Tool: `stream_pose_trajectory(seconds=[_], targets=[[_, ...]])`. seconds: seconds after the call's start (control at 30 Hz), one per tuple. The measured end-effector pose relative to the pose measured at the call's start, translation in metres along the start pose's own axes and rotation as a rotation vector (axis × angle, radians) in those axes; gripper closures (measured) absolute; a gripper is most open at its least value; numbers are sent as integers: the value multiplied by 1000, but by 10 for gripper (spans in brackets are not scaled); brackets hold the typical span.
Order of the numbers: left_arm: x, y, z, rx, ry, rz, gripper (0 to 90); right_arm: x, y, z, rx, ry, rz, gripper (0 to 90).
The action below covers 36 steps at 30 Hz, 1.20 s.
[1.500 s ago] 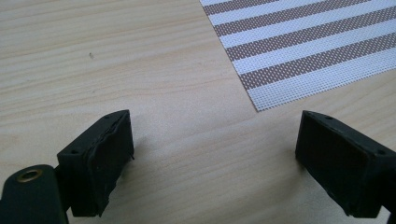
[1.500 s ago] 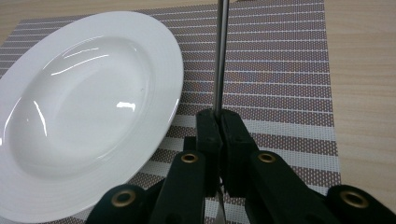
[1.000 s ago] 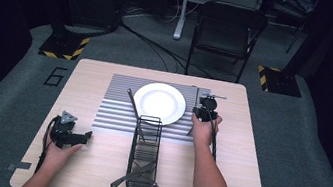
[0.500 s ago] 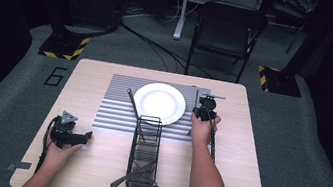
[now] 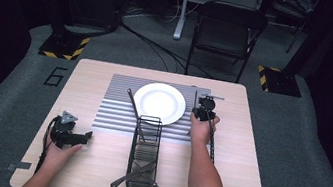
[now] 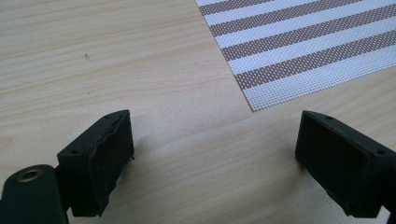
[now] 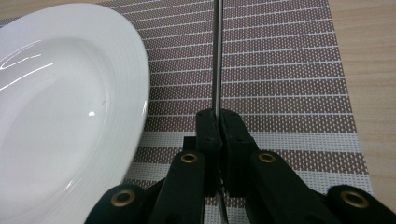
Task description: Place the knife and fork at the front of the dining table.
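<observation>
A table is being laid: the right gripper (image 5: 204, 110), seen just right of centre in the high view, is clamped on a slim piece of cutlery (image 7: 216, 56), its metal stem pinched between the two black pads and running up the middle of the right gripper view over the striped placemat (image 7: 280, 60). The piece is held just beside the right rim of the white plate (image 7: 70, 107), apart from it as far as can be told. The left gripper (image 5: 70, 131), at the lower left of the high view, is held over bare tabletop (image 6: 116, 56) with its jaws wide apart and nothing between them, a corner of the placemat lying ahead of it.

The grip is taken on a narrow, smooth stem, so the piece could be expected to pivot or slide if it is lowered at a tilt; with the plate so close, its rim could also be clipped and the plate nudged across the mat. A crooked placing, off parallel with the mat's stripes, is another likely fault.

Both ends of the held piece are cut off or too thin to read, so knife, fork or spoon cannot be told. Whether its tip already rests on the mat is unclear. The contents of the wire caddy (image 5: 144, 151) at lower centre are hard to make out.
</observation>
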<state>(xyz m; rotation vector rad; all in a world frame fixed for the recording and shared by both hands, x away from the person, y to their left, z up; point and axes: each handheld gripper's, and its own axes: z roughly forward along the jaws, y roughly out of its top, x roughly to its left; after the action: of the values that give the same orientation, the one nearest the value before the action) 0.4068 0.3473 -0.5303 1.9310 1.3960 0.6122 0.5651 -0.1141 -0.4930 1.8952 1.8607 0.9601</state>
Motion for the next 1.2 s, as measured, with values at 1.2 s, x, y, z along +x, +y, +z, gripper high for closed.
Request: stream_pose_trajectory(seconds=[1.2], targets=[[-1,0,0,2,-2,2,111,-8,-4,15,6,-46,136,875]])
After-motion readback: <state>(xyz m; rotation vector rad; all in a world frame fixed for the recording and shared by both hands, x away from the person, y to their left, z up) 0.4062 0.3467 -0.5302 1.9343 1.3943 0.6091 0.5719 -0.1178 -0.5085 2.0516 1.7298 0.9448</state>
